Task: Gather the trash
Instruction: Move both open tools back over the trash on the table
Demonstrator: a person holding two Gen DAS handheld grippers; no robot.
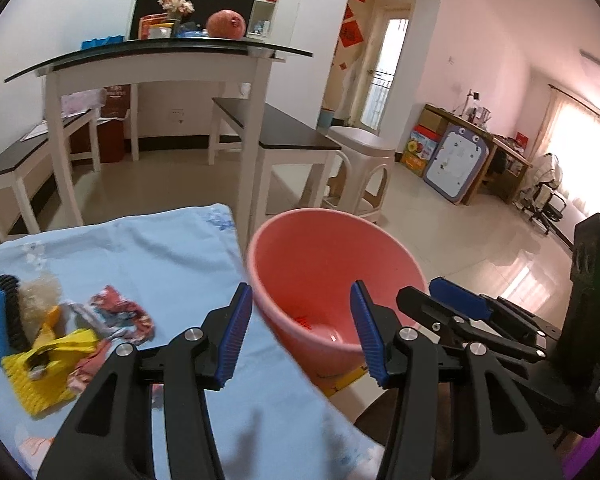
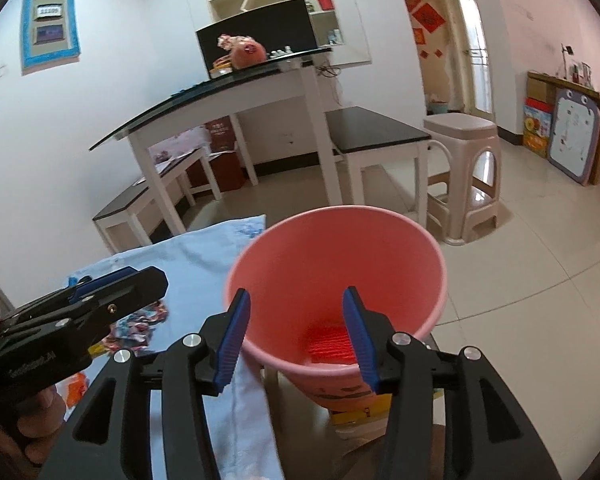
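Where the pink bucket (image 1: 332, 280) serves as landmark, listed as follows.

Pink bucket: upright, just off the right edge of the blue cloth (image 1: 172, 248), mouth open toward both cameras. Seen also in the right wrist view (image 2: 336, 264). Inside, at the bottom, something red (image 2: 330, 344); kind not told from the pictures.

Left gripper (image 1: 300, 336): poised above and just short of the bucket's near rim, jaws spread, nothing between them, bucket interior showing through the gap. Visible also from the right wrist view (image 2: 112, 284), left of the bucket, over the cloth.

Right gripper (image 2: 298, 340): likewise above the bucket's near rim, jaws spread and empty, the red item showing between them far below. Visible from the left wrist view (image 1: 452, 300), right of the bucket.

Blue cloth: spread over the surface left of the bucket, lightly creased.

Trash, left of the bucket on the cloth, well apart from it: crumpled printed wrapper (image 1: 120, 316), red, white and blue; yellow bag (image 1: 48, 364) touching it; pale fibrous wad (image 1: 40, 296); blue-and-black brush-like item (image 1: 0, 316) at the far left of the heap.

Beyond the bucket: white table with dark glass top (image 1: 160, 56), dark-topped benches (image 1: 284, 132), beige plastic stool (image 2: 464, 176), all on the tiled floor (image 1: 480, 248).

Under the bucket: yellow object (image 2: 360, 410), partly hidden.
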